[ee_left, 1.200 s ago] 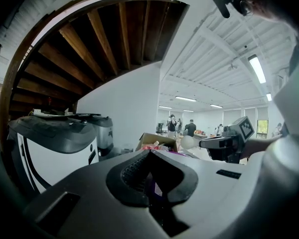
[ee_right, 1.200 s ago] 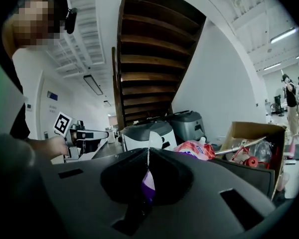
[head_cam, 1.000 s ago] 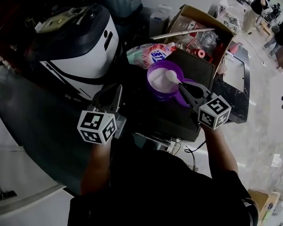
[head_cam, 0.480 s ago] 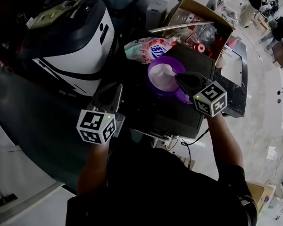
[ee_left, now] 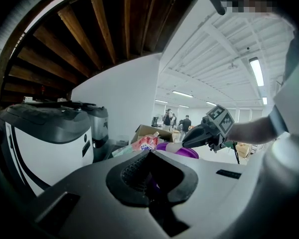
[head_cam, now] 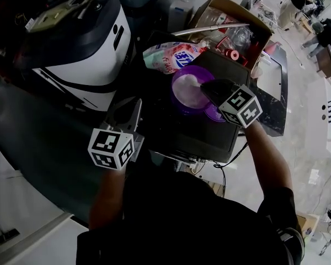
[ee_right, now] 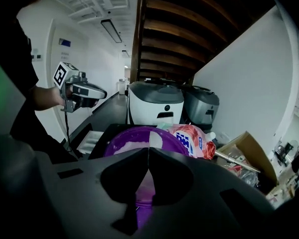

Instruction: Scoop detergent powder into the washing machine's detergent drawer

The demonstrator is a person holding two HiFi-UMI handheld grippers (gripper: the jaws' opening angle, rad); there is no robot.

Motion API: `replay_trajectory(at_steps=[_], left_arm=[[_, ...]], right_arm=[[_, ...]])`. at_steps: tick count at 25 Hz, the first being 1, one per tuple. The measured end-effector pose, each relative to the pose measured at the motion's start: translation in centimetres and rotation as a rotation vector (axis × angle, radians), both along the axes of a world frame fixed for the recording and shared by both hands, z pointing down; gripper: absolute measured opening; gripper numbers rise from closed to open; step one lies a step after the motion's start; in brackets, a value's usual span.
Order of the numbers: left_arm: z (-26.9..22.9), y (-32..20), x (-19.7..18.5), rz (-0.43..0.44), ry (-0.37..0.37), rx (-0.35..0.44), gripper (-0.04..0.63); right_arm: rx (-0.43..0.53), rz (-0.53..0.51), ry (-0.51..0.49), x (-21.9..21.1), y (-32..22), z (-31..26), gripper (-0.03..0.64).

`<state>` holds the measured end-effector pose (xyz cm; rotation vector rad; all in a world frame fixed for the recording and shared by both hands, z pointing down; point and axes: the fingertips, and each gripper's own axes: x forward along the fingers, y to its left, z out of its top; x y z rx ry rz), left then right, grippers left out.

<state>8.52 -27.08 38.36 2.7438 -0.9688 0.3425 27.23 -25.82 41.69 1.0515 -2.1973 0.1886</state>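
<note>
The person wears a black short-sleeved top. Each hand carries moulded matt tongs, the left tongs (head_cam: 133, 102) dark grey and the right tongs (head_cam: 205, 87) black, with broad rounded shells hollowed out at the middle. At the near end of each sits a white cube (head_cam: 111, 148) printed with black square markers, and a thin black cable (ee_right: 66, 121) hangs beneath.
</note>
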Motion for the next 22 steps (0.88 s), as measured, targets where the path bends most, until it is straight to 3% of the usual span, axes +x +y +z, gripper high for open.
replay_trajectory(at_steps=[9,22], left_arm=[[-0.1,-0.6,-0.2,-0.009,-0.004,0.003,0.008],[0.3,-0.7,-0.5,0.011,-0.001,-0.022,0.009]], right_arm=[[-0.047,-0.113,0.150,-0.7,-0.7,1.7,0.020],[-0.138,-0.177,0.227,-1.9,-1.2,3.6,0.020]])
